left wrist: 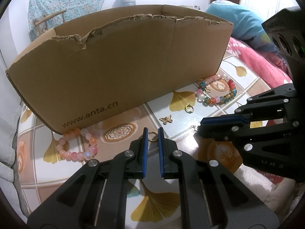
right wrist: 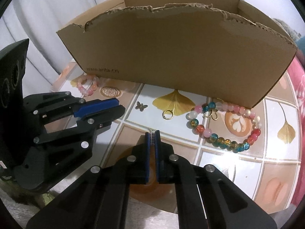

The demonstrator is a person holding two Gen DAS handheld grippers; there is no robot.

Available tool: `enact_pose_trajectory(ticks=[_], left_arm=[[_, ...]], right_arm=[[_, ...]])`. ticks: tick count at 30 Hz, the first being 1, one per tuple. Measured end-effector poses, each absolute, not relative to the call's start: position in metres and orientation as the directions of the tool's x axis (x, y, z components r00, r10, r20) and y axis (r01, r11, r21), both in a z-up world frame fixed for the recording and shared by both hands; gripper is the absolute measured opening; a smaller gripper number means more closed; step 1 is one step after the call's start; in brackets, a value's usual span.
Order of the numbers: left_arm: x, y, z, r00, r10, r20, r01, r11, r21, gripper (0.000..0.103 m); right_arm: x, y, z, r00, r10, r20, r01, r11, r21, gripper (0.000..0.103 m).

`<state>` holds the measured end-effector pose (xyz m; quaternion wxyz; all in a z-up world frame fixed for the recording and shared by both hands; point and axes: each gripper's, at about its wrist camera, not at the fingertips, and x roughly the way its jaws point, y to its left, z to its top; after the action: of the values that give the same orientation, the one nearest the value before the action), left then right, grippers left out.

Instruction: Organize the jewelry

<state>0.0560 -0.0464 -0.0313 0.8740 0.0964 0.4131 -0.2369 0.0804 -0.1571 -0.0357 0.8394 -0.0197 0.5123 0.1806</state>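
- My left tongs are pinched onto a small gold ring that sits between the blue pads, low over the tabletop and in front of the cardboard box
- My right tongs are clamped on a little silvery piece, ridged like a spring or chain; I cannot tell exactly what it is
- I judge the sorting barely begun: I cannot see into the box, and most pieces lie loose outside it
- Left out on the tabletop: a pink bead bracelet touching the box's near corner, a multicoloured bead bracelet by the other corner with a small gold charm inside its loop, a butterfly charm and a gold hoop earring between them
- Left to do, as I see it: carry both held pieces to the box, then fetch the rest
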Motion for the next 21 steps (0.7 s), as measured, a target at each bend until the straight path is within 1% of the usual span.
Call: enact_pose_trajectory(ticks=[6, 14, 21], left_arm=[[0.056, -0.042, -0.03, 0.546, -0.343, -0.765, 0.494, 0.869, -0.037, 0.009], [0.051, -0.045, -0.024, 0.562, -0.34, -0.754, 0.499, 0.866, -0.018, 0.009], [0.04, -0.046, -0.005, 0.606, -0.341, -0.719, 0.494, 0.869, 0.003, 0.009]], right_arm=[[0.079, -0.168, -0.031, 0.418, 0.289, -0.861, -0.321, 0.934, 0.158, 0.005], [0.07, -0.179, -0.017, 0.454, 0.293, -0.841, -0.323, 0.934, 0.151, 0.005], [0.059, -0.192, 0.011, 0.521, 0.314, -0.794, -0.333, 0.931, 0.149, 0.005]])
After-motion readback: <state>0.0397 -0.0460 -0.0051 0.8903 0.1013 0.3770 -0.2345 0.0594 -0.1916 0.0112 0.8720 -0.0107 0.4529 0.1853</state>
